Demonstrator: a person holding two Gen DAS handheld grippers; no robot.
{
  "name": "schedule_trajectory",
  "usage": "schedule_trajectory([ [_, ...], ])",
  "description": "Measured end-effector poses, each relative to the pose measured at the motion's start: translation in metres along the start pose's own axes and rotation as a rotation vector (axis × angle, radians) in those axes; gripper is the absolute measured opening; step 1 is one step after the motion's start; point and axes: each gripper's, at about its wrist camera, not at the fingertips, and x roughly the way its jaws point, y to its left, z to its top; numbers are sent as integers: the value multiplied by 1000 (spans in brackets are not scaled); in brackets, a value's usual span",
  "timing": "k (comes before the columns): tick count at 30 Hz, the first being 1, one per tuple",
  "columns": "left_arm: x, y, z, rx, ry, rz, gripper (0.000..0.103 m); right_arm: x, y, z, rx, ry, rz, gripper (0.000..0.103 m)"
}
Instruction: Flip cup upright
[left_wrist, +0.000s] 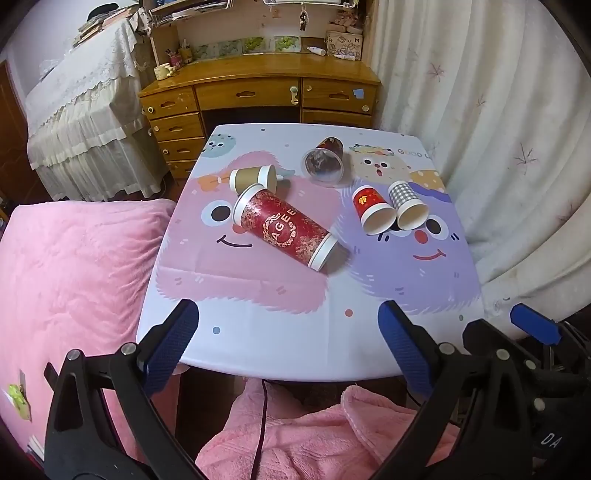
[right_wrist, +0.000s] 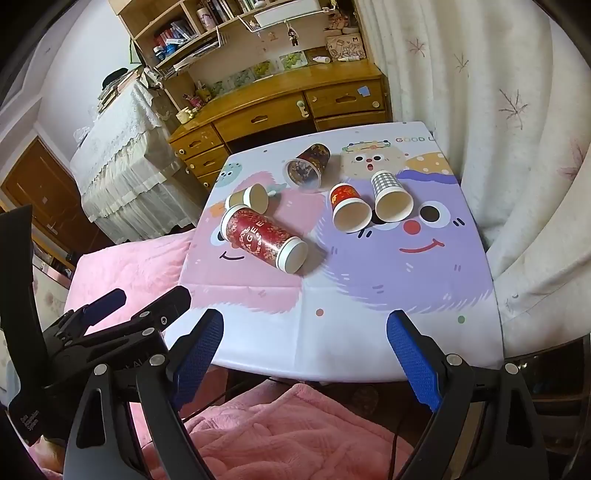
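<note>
- The left gripper (left_wrist: 288, 334) hangs just off the near edge of the table (left_wrist: 295, 347). Its two blue fingers (left_wrist: 173, 343) are spread wide and hold nothing.
- The right gripper (right_wrist: 304, 345) hangs off the same near edge, beside the left one. Its jaws are wide apart too, with nothing between them.
- Five cups lie on their sides on the table. None stands up.
- The big red cup (left_wrist: 284, 229) lies near the middle, a bit to the left. Its white lid end points to the far left corner.
- The small brown cup (left_wrist: 253, 178) lies just behind it, very close or touching; I cannot tell which.
- The dark see-through cup (left_wrist: 324, 162) lies near the far edge, with its open mouth facing the grippers.
- The small red cup (left_wrist: 371, 208) and the checked cup (left_wrist: 406, 206) lie side by side toward the right edge. They touch, and their open mouths face the near edge.
- A pink blanket (left_wrist: 74, 266) lies to the left of the table.
</note>
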Motion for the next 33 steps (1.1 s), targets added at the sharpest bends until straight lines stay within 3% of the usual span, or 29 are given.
schedule_trajectory([
  [33, 3, -3, 11, -5, 8, -20, 97, 5, -1, 2, 8, 10, 3, 91],
])
